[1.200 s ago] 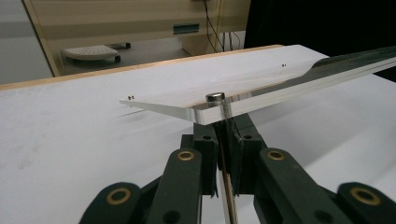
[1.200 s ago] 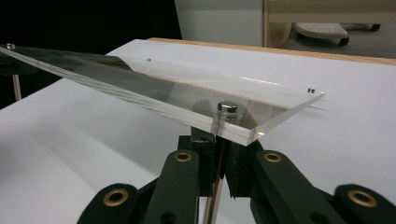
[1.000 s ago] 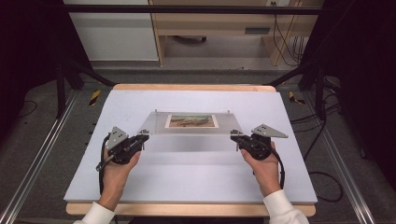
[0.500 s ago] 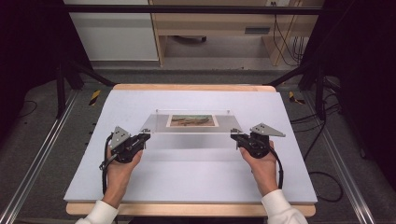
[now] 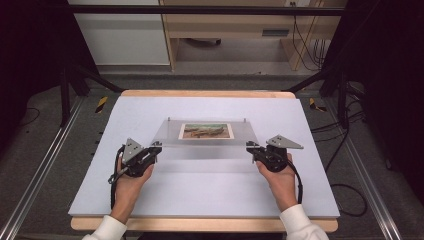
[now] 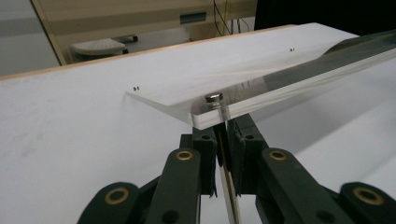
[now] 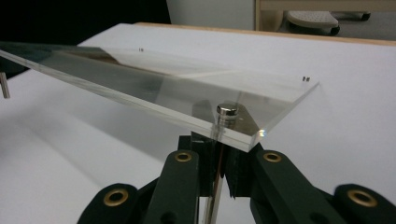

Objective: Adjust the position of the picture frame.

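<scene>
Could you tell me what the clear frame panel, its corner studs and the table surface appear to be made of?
The clear frame panel looks like polished acrylic, possibly glass: see-through, thick, with bright glossy edges. The corner stud seems to be metal with a shiny silver cap. The table surface looks like a matte pale sheet, perhaps foam board or paper, laid over a wooden board with a light wood edge.

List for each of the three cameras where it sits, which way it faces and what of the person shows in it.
High view: above the person's side, facing forward and down on the table; both forearms, left gripper, right gripper.
Left gripper view: on that gripper, looking along its shut jaws at a corner of the clear panel.
Right gripper view: on that gripper, facing the opposite near corner.
Both gripper views share the panel and a metal pin.
</scene>
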`<state>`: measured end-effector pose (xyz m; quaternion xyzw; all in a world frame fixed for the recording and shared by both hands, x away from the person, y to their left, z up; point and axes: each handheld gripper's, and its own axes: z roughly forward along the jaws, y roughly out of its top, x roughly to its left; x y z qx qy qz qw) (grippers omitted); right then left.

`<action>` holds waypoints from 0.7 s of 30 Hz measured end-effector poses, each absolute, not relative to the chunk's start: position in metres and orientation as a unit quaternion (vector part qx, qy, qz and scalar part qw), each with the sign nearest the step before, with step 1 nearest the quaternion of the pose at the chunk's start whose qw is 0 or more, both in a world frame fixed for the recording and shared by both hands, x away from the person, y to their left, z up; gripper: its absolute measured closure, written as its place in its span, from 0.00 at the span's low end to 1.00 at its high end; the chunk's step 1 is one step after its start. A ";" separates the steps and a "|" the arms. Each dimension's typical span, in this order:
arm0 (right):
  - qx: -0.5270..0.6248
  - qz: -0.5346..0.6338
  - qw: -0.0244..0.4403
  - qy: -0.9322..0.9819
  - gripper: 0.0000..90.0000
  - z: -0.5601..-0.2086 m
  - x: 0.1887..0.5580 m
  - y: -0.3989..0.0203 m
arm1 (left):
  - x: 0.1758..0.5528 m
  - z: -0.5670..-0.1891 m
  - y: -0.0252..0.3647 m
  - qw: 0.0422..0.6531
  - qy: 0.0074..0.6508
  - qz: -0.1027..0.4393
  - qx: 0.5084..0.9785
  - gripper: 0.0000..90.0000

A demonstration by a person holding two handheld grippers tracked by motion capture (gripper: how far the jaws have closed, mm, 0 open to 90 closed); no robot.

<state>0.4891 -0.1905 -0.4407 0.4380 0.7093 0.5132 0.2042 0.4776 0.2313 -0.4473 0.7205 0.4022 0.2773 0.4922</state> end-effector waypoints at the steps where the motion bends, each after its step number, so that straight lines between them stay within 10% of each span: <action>1: 0.440 0.508 0.202 0.713 0.93 -0.443 0.487 -0.190 | 0.477 -0.449 0.231 0.488 0.401 0.276 0.724 0.90; 21: 0.447 0.450 0.156 0.757 0.94 -0.468 0.480 -0.192 | 0.471 -0.469 0.232 0.437 0.418 0.227 0.763 0.92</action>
